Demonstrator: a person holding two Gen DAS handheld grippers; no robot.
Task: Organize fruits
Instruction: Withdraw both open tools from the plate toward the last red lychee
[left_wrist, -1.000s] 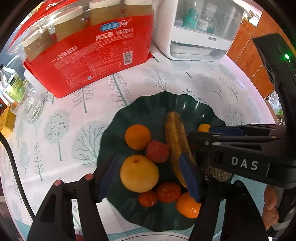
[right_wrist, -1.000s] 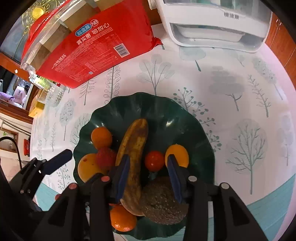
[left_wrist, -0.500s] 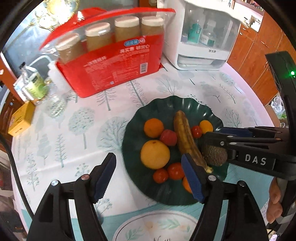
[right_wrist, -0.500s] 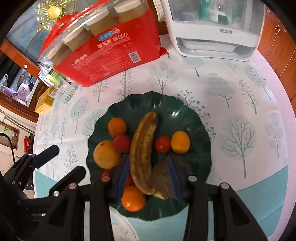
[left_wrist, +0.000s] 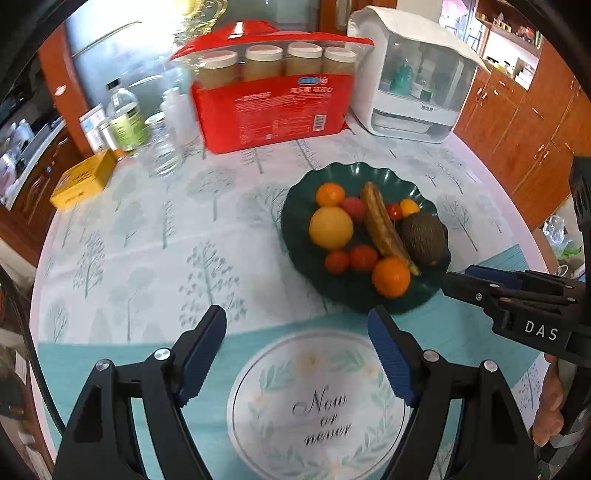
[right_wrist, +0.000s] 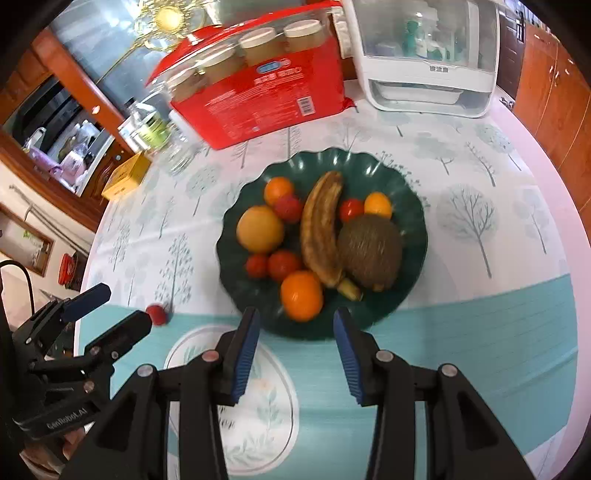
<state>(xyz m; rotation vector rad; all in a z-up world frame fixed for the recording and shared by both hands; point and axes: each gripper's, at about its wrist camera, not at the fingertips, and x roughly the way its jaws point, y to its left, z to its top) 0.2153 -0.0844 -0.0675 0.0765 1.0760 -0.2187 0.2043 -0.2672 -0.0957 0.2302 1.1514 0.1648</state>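
Observation:
A dark green wavy plate (left_wrist: 373, 173) (right_wrist: 369, 166) holds a browned banana (left_wrist: 384, 225) (right_wrist: 321, 225), a big yellow-orange fruit (left_wrist: 330, 227) (right_wrist: 260, 229), an avocado (left_wrist: 423, 236) (right_wrist: 371, 251), oranges and tomatoes. One small red tomato (right_wrist: 157, 314) lies on the cloth left of the plate. My left gripper (left_wrist: 297, 325) (right_wrist: 122, 306) hovers near that loose tomato, its jaws opening with nothing between them. My right gripper (right_wrist: 297, 317) (left_wrist: 476, 280) hangs over the plate's near rim, jaws narrowly apart and empty.
At the back stand a red pack of jars (left_wrist: 273, 107) (right_wrist: 266, 96), a white appliance (left_wrist: 413, 85) (right_wrist: 424, 55), bottles (left_wrist: 127, 118) and a yellow box (left_wrist: 83, 179). A round printed motif (left_wrist: 321, 406) lies on the tablecloth below the grippers. Wooden cabinets (left_wrist: 517, 129) stand beyond the table's right edge.
Both grippers have pulled back and up from the plate toward the near side of the table. The left jaws have spread wider. The avocado now lies clear of the right fingers.

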